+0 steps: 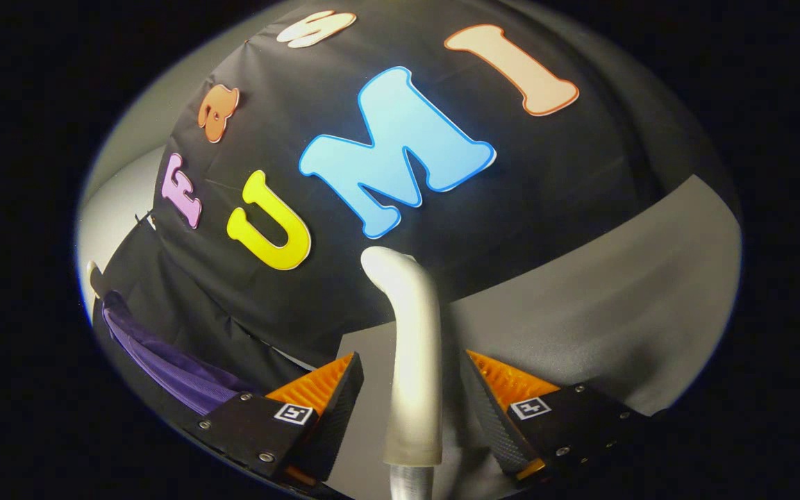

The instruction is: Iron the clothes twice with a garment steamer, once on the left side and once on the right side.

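A white garment steamer stands upright between my fingers, its curved head bending left just beyond the tips and its ribbed hose showing at its lower end. My gripper is open, one finger on each side of the steamer's handle, with a narrow gap on both sides. A purple garment hangs far off to the left of the left finger, against the black cloth wall.
A grey table surface stretches ahead and to the right of the fingers. The black cloth wall rises behind it. A pale hanger end shows above the purple garment.
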Motion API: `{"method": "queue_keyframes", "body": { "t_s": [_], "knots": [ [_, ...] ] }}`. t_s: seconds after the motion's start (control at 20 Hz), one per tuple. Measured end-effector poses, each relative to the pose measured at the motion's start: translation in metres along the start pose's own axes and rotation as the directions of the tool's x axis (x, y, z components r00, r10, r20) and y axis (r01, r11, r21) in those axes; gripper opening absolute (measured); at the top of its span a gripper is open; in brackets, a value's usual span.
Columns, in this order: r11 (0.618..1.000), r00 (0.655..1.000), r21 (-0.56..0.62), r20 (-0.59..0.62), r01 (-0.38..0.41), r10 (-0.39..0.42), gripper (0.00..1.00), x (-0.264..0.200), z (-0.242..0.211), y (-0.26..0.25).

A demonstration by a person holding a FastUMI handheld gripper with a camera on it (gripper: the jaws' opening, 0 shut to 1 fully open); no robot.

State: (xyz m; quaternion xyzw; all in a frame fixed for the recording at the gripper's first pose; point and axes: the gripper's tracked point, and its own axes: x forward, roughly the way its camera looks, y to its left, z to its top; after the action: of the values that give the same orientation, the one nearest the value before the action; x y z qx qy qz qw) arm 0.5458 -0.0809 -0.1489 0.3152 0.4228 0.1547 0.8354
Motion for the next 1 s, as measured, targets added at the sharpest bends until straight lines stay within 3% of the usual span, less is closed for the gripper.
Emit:
{"method": "queue_keyframes", "body": {
  "t_s": [0.2, 0.3, 0.45, 0.8, 1.0],
  "knots": [
    [0.987, 0.995, 0.147, -0.072, -0.062, 0.073, 0.72, 0.010, -0.011, -0.003],
    [0.964, 0.985, 0.231, -0.076, -0.131, 0.152, 0.62, 0.009, -0.013, 0.004],
    [0.954, 0.984, 0.262, -0.065, -0.145, 0.167, 0.38, 0.011, -0.013, 0.005],
    [0.981, 0.983, 0.105, 0.110, -0.161, 0.150, 0.34, -0.037, 0.009, 0.033],
    [0.989, 0.975, -0.020, 0.165, -0.146, 0.148, 0.34, -0.075, -0.013, 0.058]
  ]
}}
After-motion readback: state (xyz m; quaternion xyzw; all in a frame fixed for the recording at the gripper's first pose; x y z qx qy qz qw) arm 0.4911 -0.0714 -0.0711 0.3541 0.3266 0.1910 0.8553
